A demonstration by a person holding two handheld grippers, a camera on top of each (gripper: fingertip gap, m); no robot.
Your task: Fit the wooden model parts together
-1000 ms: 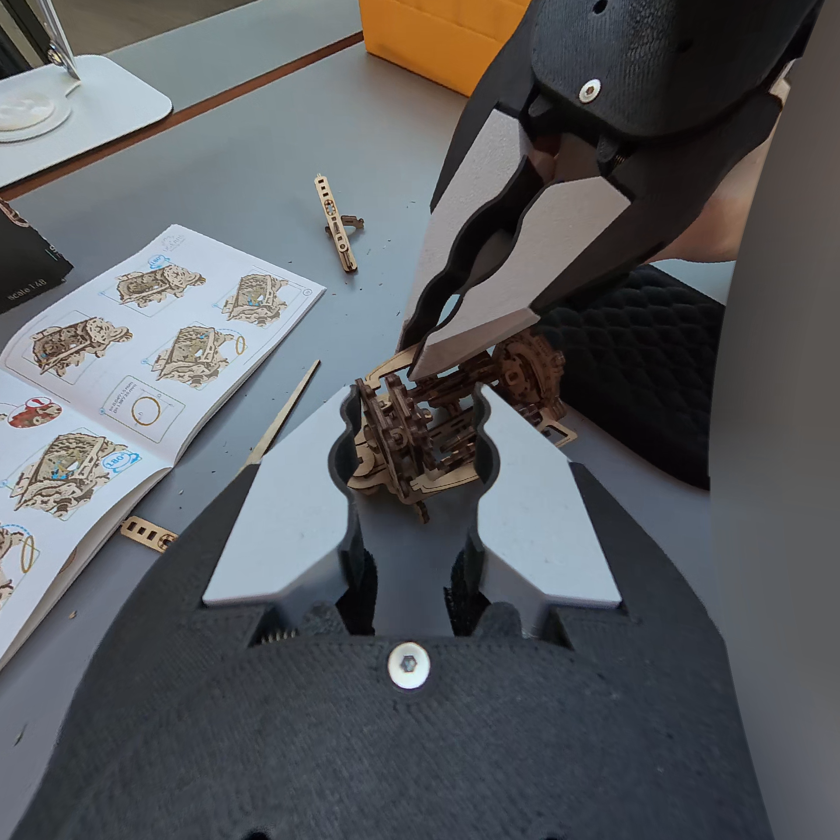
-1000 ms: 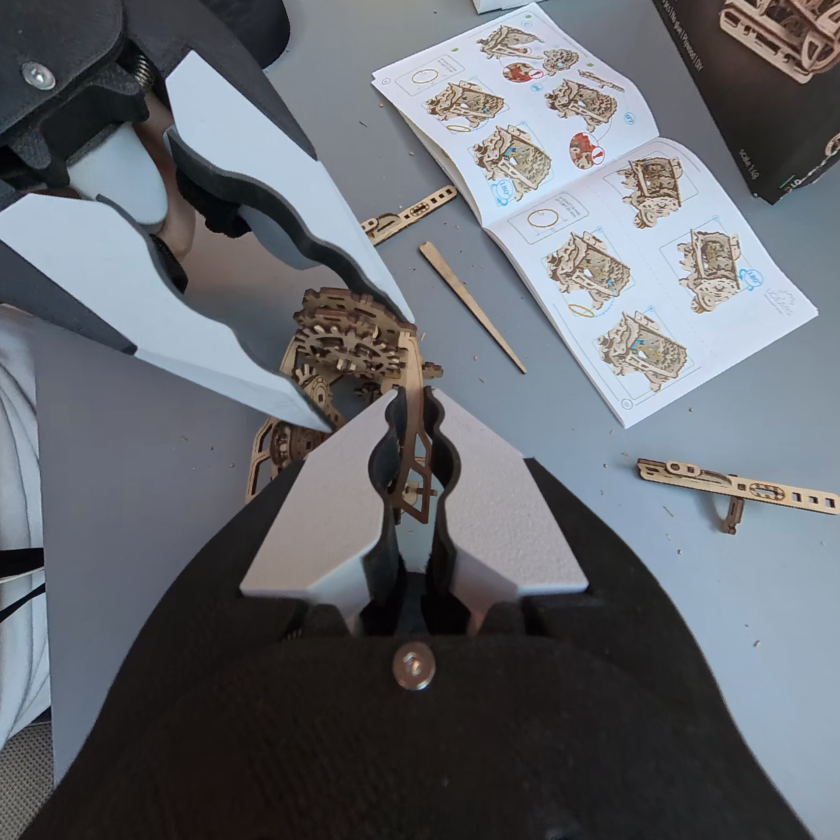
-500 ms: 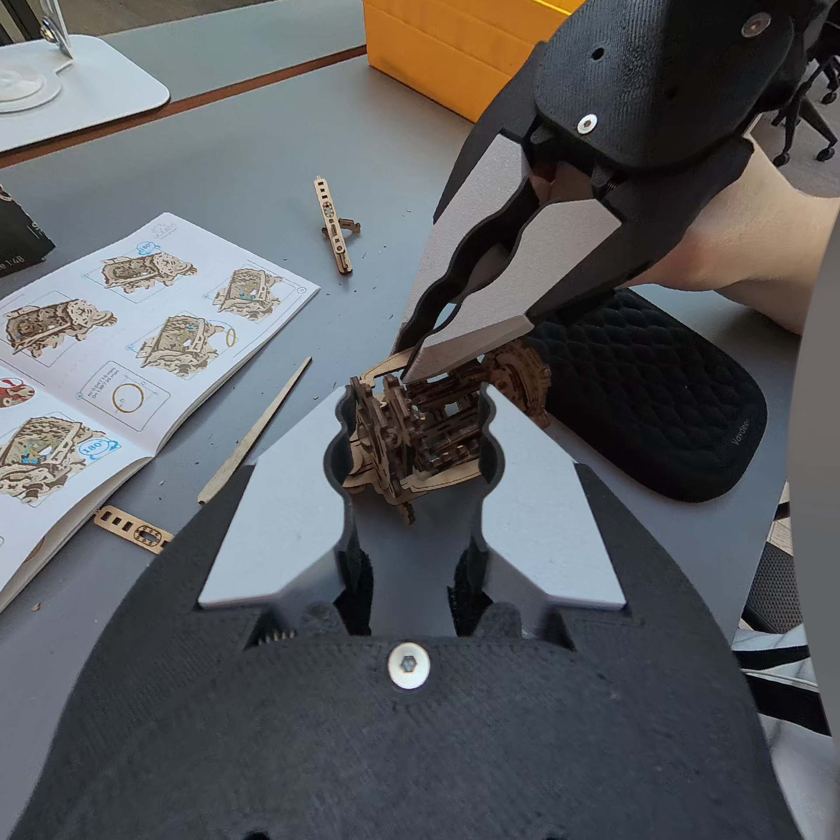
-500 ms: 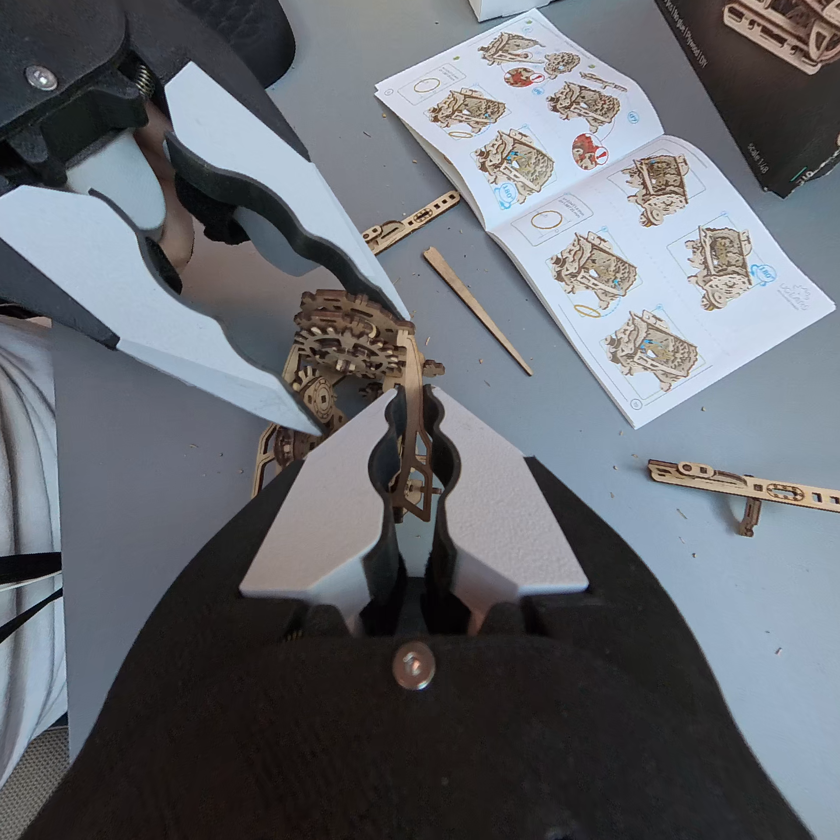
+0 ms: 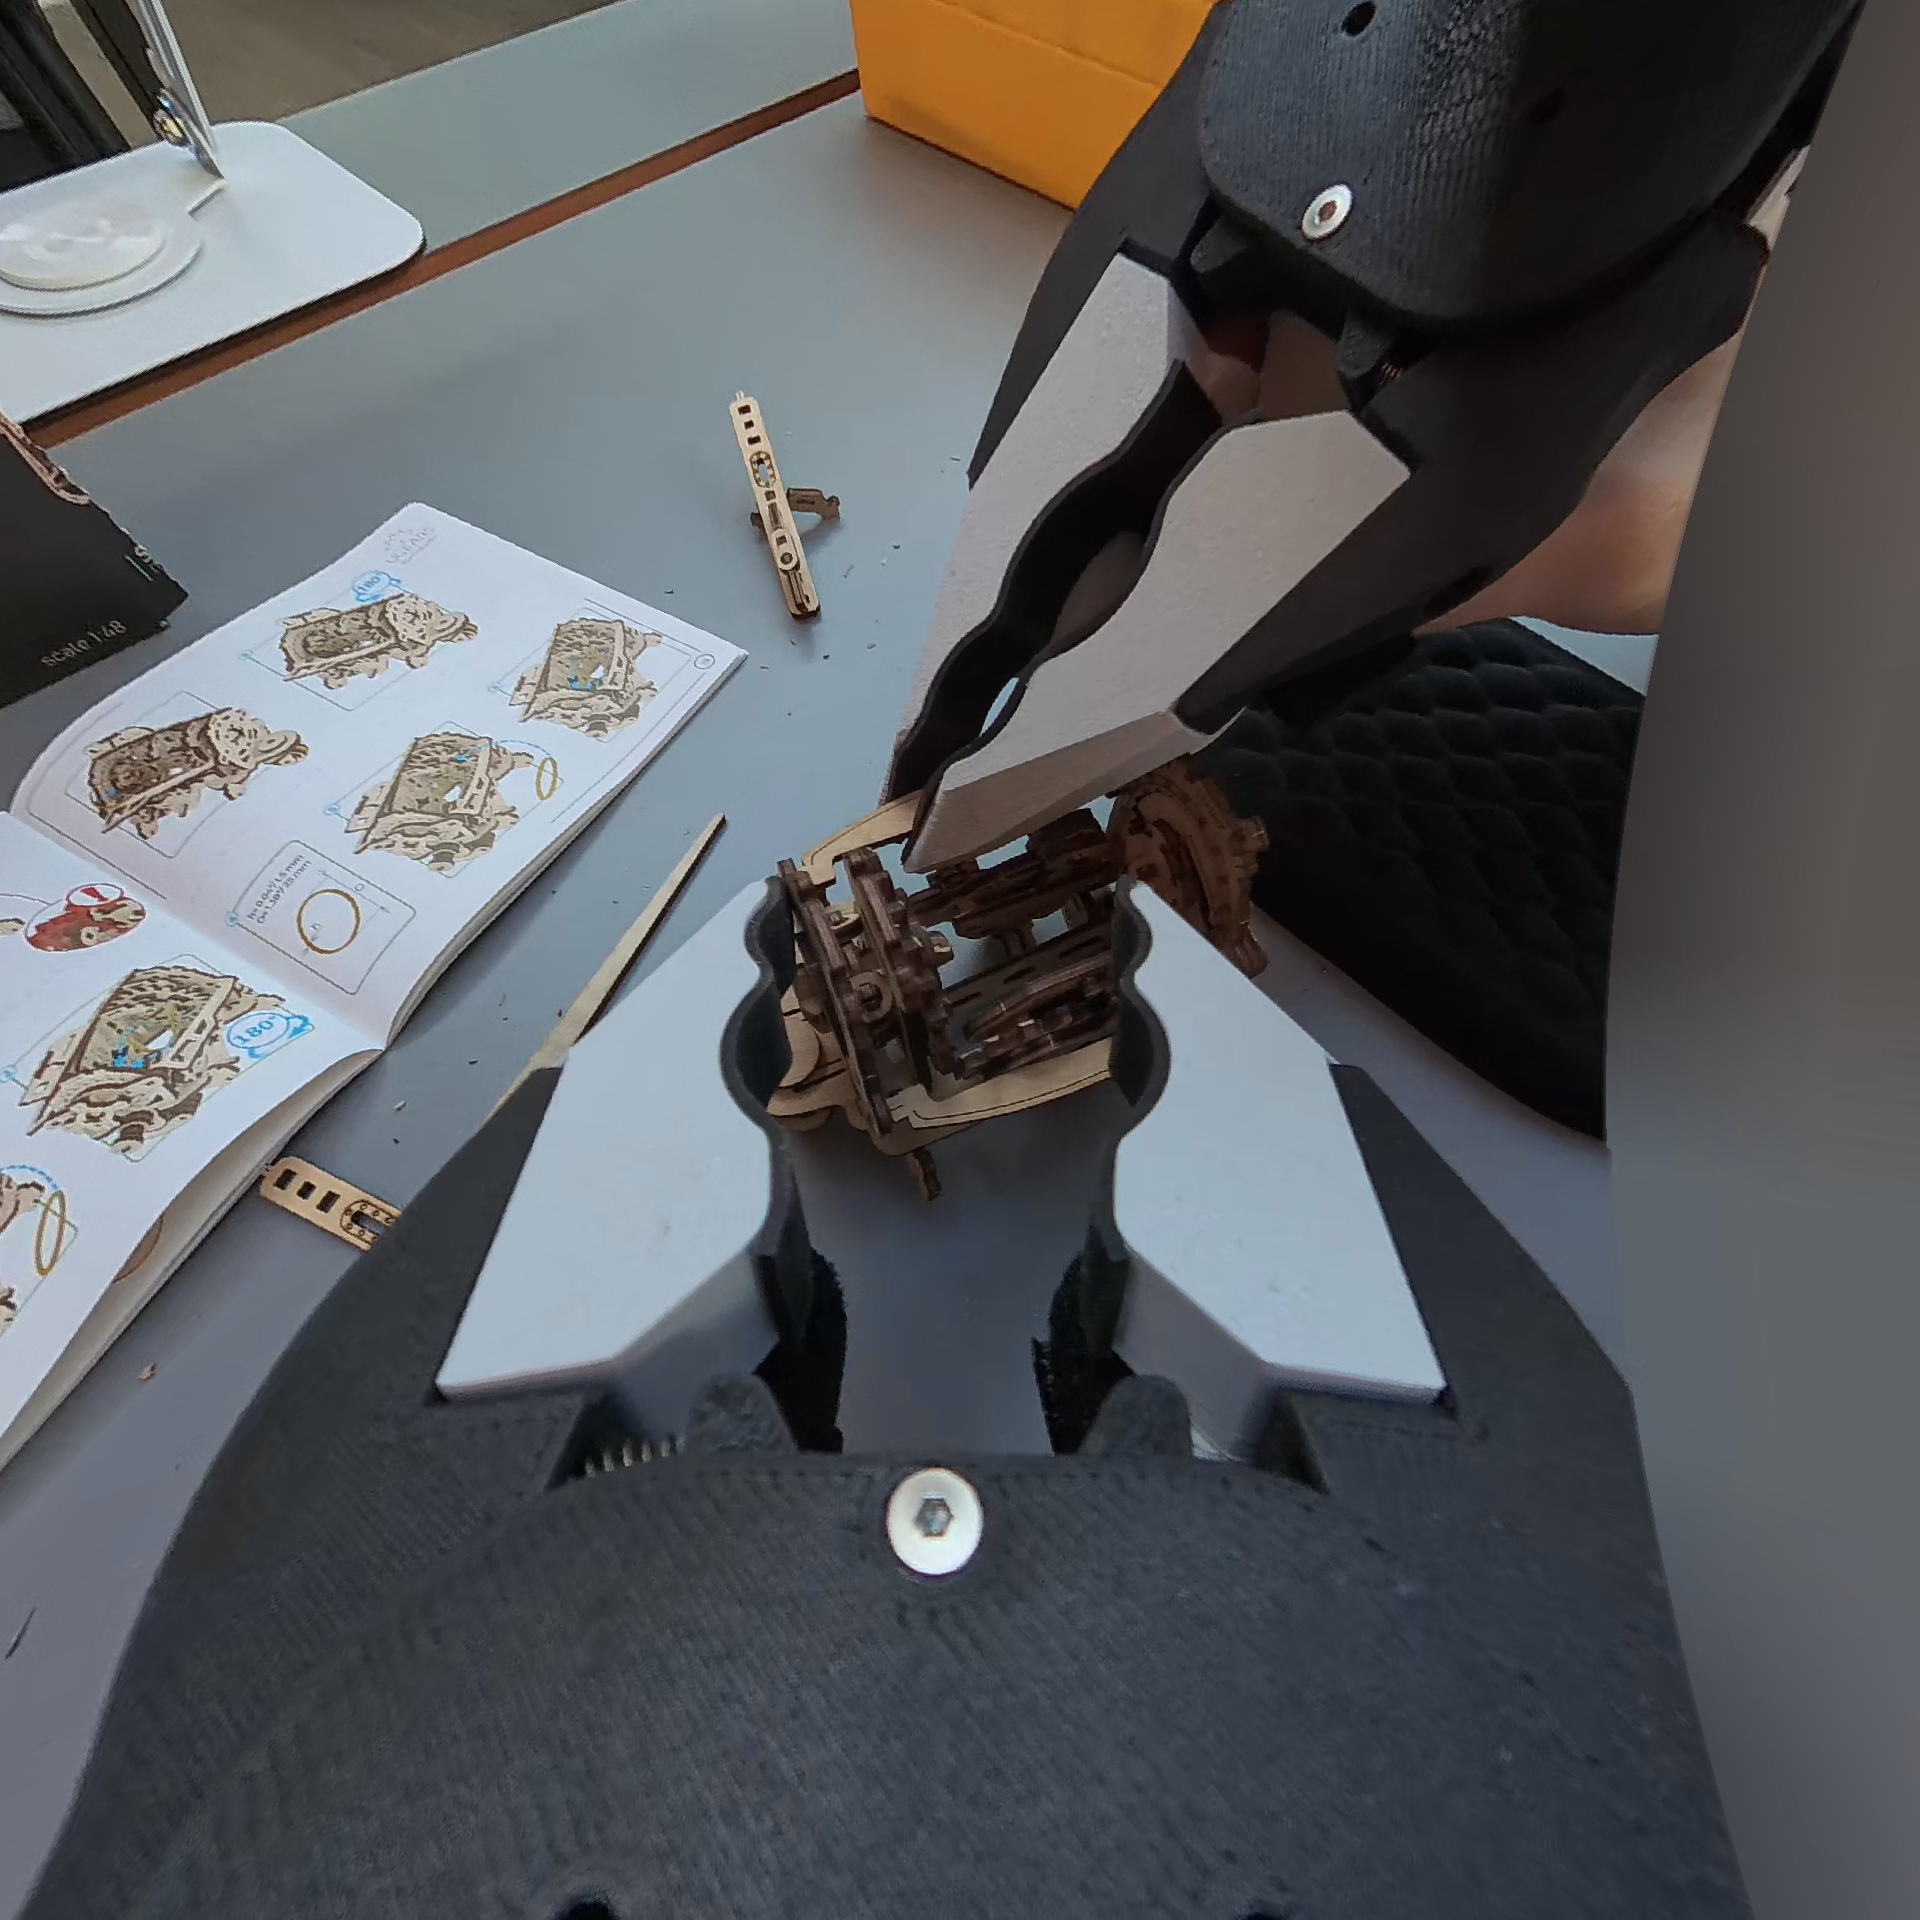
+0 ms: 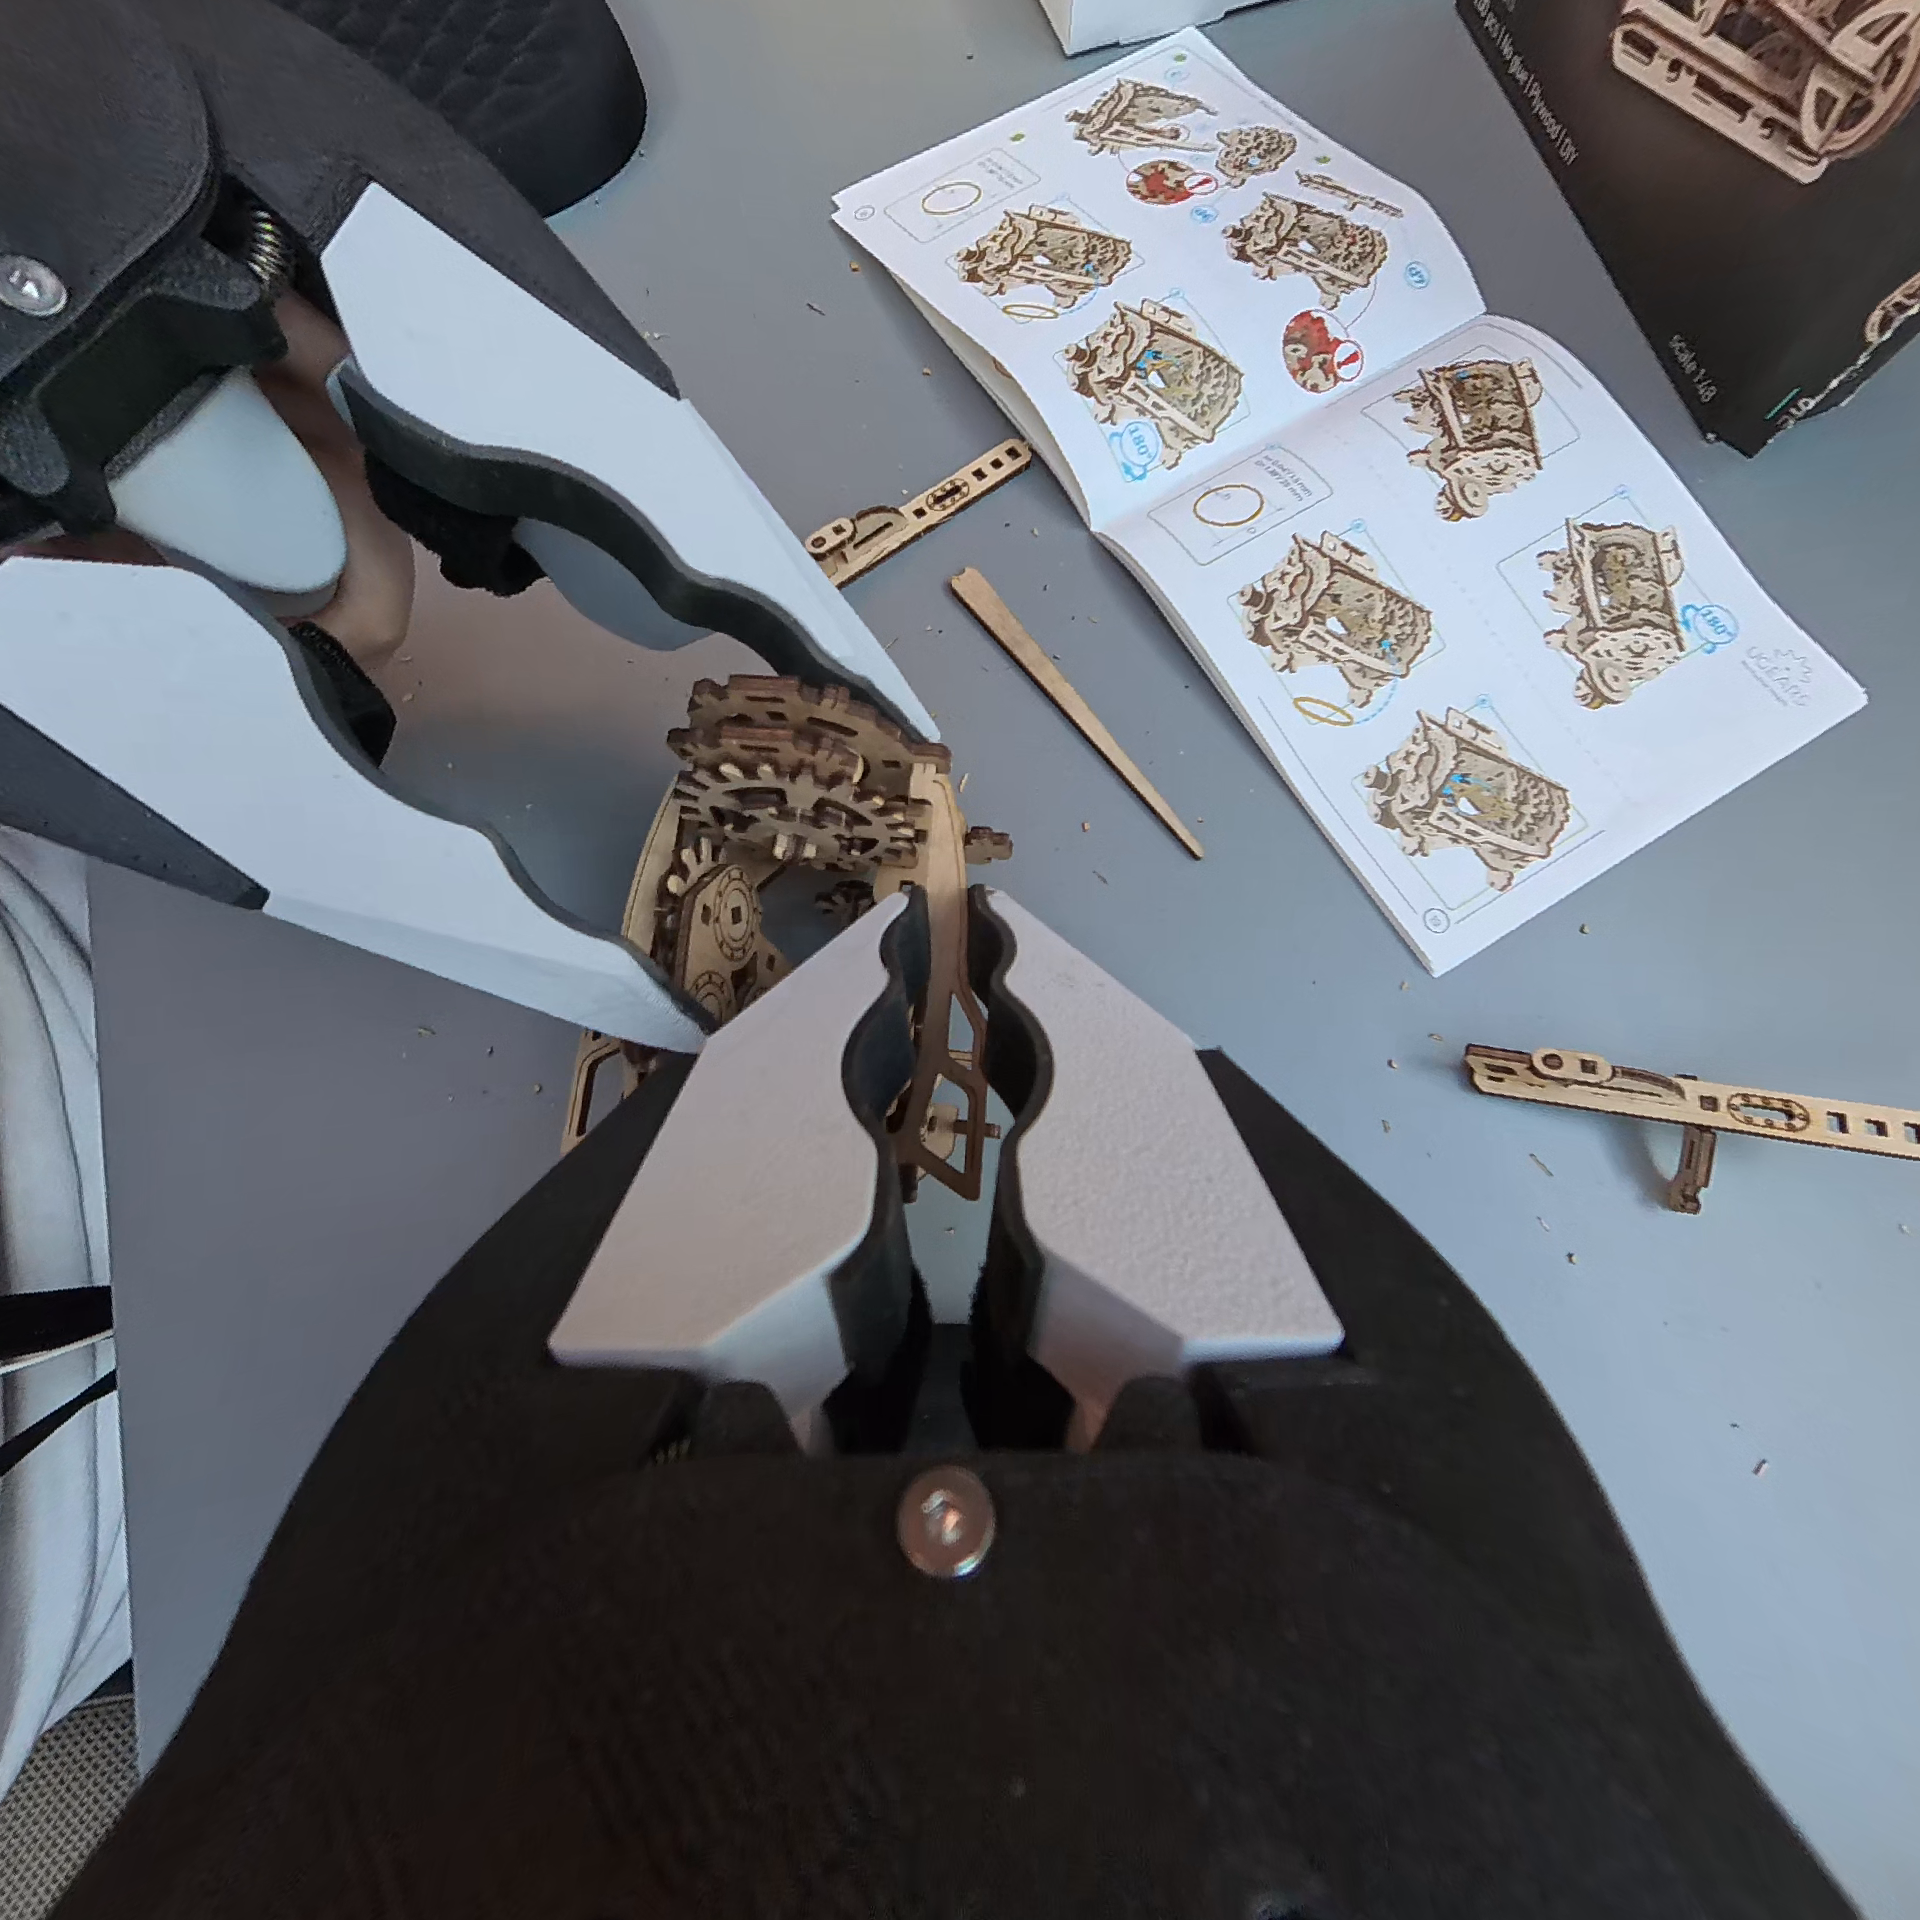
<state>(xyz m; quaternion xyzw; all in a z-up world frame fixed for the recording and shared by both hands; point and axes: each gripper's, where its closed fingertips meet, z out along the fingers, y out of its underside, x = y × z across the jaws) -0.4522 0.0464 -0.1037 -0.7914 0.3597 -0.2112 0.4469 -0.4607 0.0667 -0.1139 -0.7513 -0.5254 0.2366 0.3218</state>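
**Wooden model held between two grippers on a grey table**

Wooden model [image 5: 966, 997]: a part-built assembly of dark and pale laser-cut gears and frames, at mid-scene on the grey table [image 5: 582, 395], gripped from two sides.

Table: grey top, sprinkled with fine wood crumbs. A yellow box [image 5: 997, 94] stands at the far edge; a pale mat with a stand [image 5: 208, 249] lies at far left on a neighbouring surface.

Left gripper [image 5: 940, 914]: black body, grey fingers with wavy black pads. Its jaws stand at a medium spread, each pressing on one side of the model's gear block.

Right gripper [image 6: 940, 904]: same build. Its jaws are nearly together, pinching a thin pale frame plate [image 6: 940, 997] at the model's edge; the plate runs upright between the pads.

Black cushion pad [image 5: 1455, 831]: quilted, just beyond the model on the right in the left wrist view.

Black kit box [image 6: 1714, 187]: far right corner in the right wrist view, carrying a picture of the finished model.

Instruction booklet [image 6: 1351, 499]: open flat, white pages with assembly drawings, left of the model in the left wrist view.

Loose slotted strip with a hook [image 6: 1704, 1112]: flat on the table, apart from the model.

Second slotted strip [image 6: 914, 509]: near the booklet's spine edge.

Tapered wooden stick [image 6: 1070, 707]: lying between booklet and model, touching neither.
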